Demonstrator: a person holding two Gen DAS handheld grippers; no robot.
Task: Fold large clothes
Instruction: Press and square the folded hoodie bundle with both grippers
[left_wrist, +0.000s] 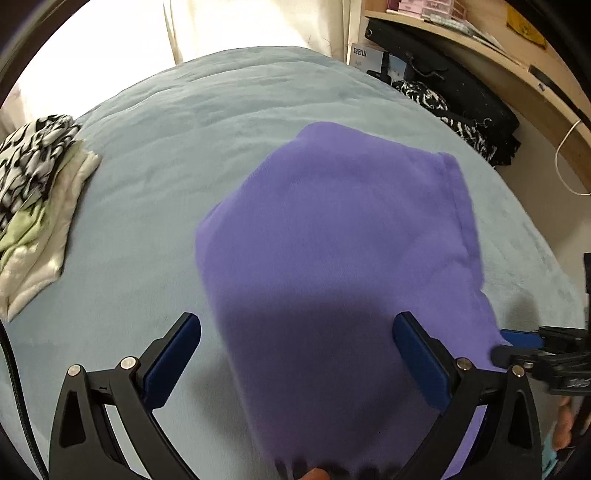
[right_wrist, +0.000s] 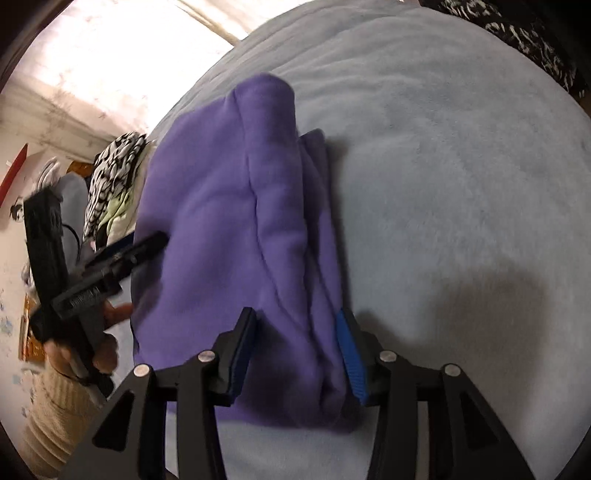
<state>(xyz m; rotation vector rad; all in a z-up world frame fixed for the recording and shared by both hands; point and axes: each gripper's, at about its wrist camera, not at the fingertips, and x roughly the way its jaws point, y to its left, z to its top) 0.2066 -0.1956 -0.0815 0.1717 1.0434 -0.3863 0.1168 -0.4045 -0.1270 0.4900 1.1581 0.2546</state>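
A purple fleece garment (left_wrist: 332, 221) lies folded in a thick bundle on the pale blue bed blanket (left_wrist: 166, 122). My left gripper (left_wrist: 295, 328) hovers over its near end, jaws wide apart and nothing pinched. In the right wrist view the garment (right_wrist: 221, 221) shows several lengthwise folds. My right gripper (right_wrist: 295, 325) straddles the folds at its near right edge, jaws apart with fabric between the pads but not clamped. The left gripper (right_wrist: 140, 243) appears at the garment's left side, held by a hand (right_wrist: 107, 350) in a cream knit sleeve. The right gripper (left_wrist: 517, 347) shows at the garment's right edge.
A stack of folded clothes (left_wrist: 37, 184), black-and-white print on top, sits at the bed's left edge (right_wrist: 114, 177). Black bags (left_wrist: 461, 92) and patterned fabric lie along the far right under a wooden shelf (left_wrist: 498, 48). Bare blanket (right_wrist: 461, 184) spreads to the right of the garment.
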